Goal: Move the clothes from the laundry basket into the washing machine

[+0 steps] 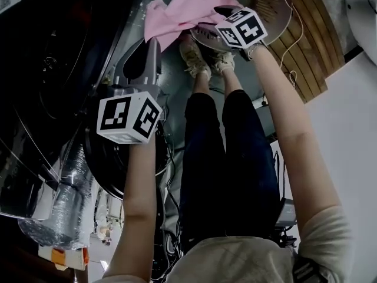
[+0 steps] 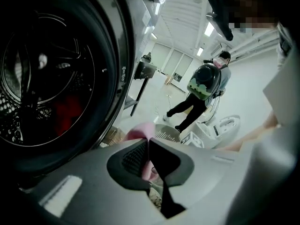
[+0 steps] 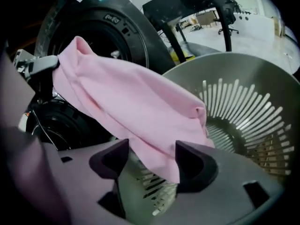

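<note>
A pink garment (image 1: 182, 10) hangs over the grey slatted laundry basket (image 1: 268, 5). My left gripper (image 1: 154, 40) is shut on one edge of it, beside the washing machine's dark drum opening (image 1: 53, 69). In the left gripper view the jaws (image 2: 147, 142) meet on the pink cloth (image 2: 140, 131), and something red (image 2: 65, 111) lies inside the drum (image 2: 42, 78). My right gripper (image 3: 151, 149) stands open over the basket (image 3: 243, 102). The pink garment (image 3: 136, 102) droops between its jaws, but the pads do not press it. Its top left corner is pinched by the left gripper (image 3: 42, 67).
The holder's legs and shoes (image 1: 206, 63) stand between the machine and the basket. A foil duct (image 1: 65, 193) runs beside the machine's open round door (image 1: 112, 158). A person with a green backpack (image 2: 204, 81) walks across the room behind, near white equipment (image 2: 225, 125).
</note>
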`<state>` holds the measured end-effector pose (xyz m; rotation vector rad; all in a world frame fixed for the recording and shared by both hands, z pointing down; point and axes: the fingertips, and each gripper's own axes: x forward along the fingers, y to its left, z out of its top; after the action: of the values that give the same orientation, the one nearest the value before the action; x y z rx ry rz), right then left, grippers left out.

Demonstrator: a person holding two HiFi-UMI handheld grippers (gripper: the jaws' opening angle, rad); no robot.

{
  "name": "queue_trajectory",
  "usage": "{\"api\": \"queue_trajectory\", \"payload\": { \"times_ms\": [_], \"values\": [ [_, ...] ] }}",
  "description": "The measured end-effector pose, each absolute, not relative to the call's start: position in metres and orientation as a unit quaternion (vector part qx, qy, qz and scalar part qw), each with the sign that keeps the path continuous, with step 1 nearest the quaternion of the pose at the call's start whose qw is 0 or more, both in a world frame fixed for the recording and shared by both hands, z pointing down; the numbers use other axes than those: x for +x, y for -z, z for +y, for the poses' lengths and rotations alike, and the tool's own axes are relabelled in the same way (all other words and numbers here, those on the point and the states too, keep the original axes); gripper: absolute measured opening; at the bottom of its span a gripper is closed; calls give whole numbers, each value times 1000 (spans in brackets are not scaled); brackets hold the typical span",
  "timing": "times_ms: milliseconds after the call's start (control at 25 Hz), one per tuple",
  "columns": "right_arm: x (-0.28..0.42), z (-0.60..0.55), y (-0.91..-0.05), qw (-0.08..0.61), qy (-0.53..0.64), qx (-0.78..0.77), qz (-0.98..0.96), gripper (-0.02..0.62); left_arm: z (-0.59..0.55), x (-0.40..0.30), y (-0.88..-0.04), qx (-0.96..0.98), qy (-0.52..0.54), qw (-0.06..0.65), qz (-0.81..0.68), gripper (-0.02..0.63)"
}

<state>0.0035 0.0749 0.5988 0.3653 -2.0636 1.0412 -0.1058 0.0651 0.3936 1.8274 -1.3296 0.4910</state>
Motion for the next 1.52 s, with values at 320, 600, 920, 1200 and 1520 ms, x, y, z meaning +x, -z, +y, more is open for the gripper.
{"api": "queue_trajectory", "payload": {
  "times_ms": [320, 600, 920, 1200, 1520],
  "values": [
    [-20, 71, -591, 363, -436, 142, -811, 18, 72, -115, -389, 728, -179, 405, -523, 20],
    [7, 51, -492, 224, -472, 220, -824, 18, 81, -75, -407, 766, -161, 425, -455, 21],
    [13, 33, -371, 77, -495, 239, -832, 18, 76, -15, -405, 827, -119, 416, -360, 161],
    [-11, 46, -331, 50, -494, 190, -847, 18, 62, 5, -419, 850, -133, 374, -348, 258],
    [-1, 58, -364, 138, -454, 189, -860, 63, 65, -54, -420, 797, -154, 371, -452, 51]
  ]
}}
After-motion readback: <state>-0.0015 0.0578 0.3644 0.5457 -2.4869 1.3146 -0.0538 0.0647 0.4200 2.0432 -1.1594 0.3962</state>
